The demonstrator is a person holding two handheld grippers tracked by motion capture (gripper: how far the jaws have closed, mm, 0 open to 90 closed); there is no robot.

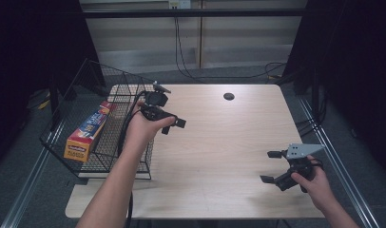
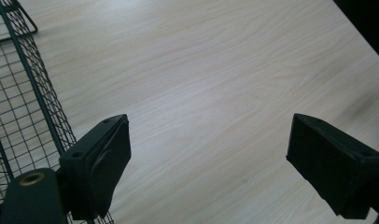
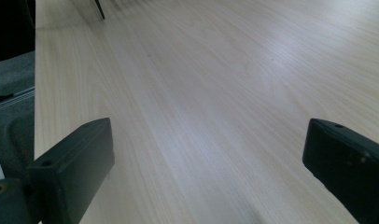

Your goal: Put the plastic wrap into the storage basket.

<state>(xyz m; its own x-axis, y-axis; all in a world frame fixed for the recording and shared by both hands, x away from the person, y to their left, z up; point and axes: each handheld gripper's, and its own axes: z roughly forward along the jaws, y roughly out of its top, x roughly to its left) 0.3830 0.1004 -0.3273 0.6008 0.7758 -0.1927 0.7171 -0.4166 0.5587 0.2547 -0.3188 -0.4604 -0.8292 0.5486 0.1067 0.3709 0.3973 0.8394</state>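
My left gripper hovers over the left part of the wooden table, just right of a black wire basket, and it is open with nothing between its jaws. In the left gripper view the gripper has bare tabletop under its spread jaws, and the basket mesh stands at the left. My right gripper is near the table's front right corner, open and empty, with its grey plate on top. Seen from the right gripper view, that gripper spans plain wood.
An orange and blue box lies inside the basket. A round cable hole sits at the table's far middle. Cables trail on the floor behind. Grey floor shows past the table edge.
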